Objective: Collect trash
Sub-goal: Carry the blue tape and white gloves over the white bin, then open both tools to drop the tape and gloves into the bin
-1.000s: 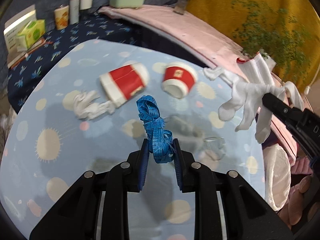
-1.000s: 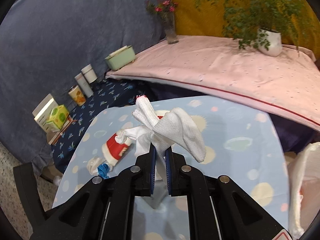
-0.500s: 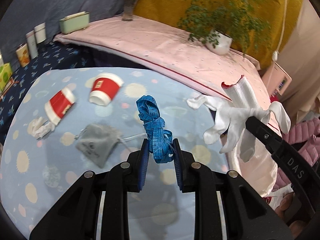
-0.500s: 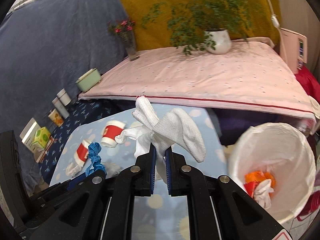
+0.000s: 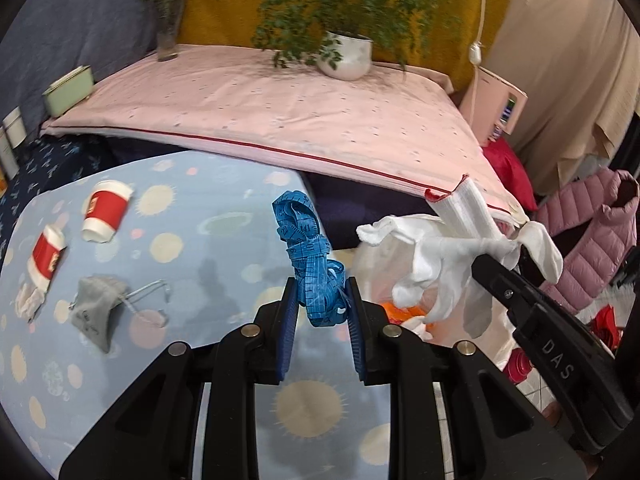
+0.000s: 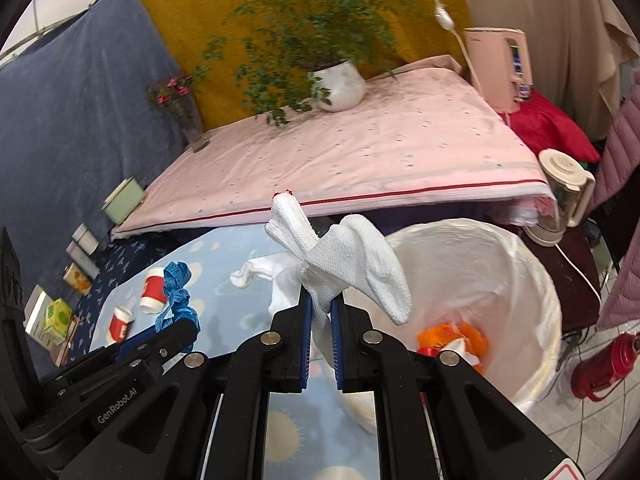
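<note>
Glove point(image 6: 352, 264) pinched in right gripper point(image 6: 320, 320), frame centre, beside bin point(image 6: 536, 280) at right. Left gripper point(image 5: 320, 300) clamps tape measure point(image 5: 308, 256). Advice: carry both fully over rim before release.

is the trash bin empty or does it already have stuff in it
Not empty: the white-lined trash bin holds orange and white scraps at its bottom.

Both wrist views face forward, close, sharing the table point(image 5: 208, 240)
</note>
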The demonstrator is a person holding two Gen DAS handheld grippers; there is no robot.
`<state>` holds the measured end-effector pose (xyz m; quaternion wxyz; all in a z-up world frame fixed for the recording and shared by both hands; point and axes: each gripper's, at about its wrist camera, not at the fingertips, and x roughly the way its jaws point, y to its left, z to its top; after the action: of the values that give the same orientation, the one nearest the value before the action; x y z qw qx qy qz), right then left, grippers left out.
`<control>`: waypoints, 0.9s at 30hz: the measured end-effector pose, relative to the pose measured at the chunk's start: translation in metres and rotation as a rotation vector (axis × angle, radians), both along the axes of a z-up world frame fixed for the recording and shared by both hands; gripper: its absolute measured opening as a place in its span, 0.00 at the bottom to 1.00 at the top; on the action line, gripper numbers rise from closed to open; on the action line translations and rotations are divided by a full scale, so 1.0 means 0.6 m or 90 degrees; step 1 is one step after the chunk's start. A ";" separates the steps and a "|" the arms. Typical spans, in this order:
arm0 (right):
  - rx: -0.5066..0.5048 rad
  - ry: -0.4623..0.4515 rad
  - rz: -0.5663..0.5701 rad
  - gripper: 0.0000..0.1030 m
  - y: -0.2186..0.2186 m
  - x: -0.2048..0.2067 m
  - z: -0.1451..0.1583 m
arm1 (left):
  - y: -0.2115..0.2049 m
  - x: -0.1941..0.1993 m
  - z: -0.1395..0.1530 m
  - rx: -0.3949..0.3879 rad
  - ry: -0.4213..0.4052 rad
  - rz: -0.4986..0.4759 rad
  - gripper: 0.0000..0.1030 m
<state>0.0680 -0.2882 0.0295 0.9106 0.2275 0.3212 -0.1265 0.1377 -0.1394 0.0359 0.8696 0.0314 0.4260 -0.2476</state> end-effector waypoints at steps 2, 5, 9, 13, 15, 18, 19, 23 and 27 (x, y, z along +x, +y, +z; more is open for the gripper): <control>0.004 0.002 -0.015 0.09 -0.020 -0.013 -0.008 | -0.026 -0.006 -0.001 0.004 -0.001 -0.018 0.22; 0.011 0.005 -0.035 0.09 -0.052 -0.028 -0.017 | -0.064 -0.014 -0.004 0.009 -0.004 -0.048 0.22; 0.018 0.009 -0.057 0.09 -0.086 -0.041 -0.030 | -0.112 -0.023 -0.011 0.014 -0.004 -0.084 0.22; 0.027 0.016 -0.075 0.09 -0.111 -0.052 -0.043 | -0.147 -0.028 -0.021 0.020 -0.001 -0.110 0.22; 0.030 0.020 -0.082 0.09 -0.121 -0.057 -0.050 | -0.162 -0.030 -0.026 0.022 -0.001 -0.119 0.22; 0.034 0.023 -0.093 0.10 -0.132 -0.059 -0.055 | -0.176 -0.031 -0.034 0.023 0.000 -0.126 0.24; 0.033 0.024 -0.096 0.11 -0.134 -0.060 -0.057 | -0.179 -0.031 -0.034 0.023 0.000 -0.125 0.25; 0.026 0.025 -0.108 0.21 -0.138 -0.063 -0.060 | -0.178 -0.027 -0.038 0.030 -0.011 -0.099 0.50; 0.027 0.026 -0.110 0.23 -0.137 -0.061 -0.062 | -0.172 -0.022 -0.040 0.034 -0.011 -0.087 0.51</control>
<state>0.0312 -0.3705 -0.0075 0.8846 0.2710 0.3214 -0.2020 0.1247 -0.2426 0.0119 0.8533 0.0855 0.4218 -0.2944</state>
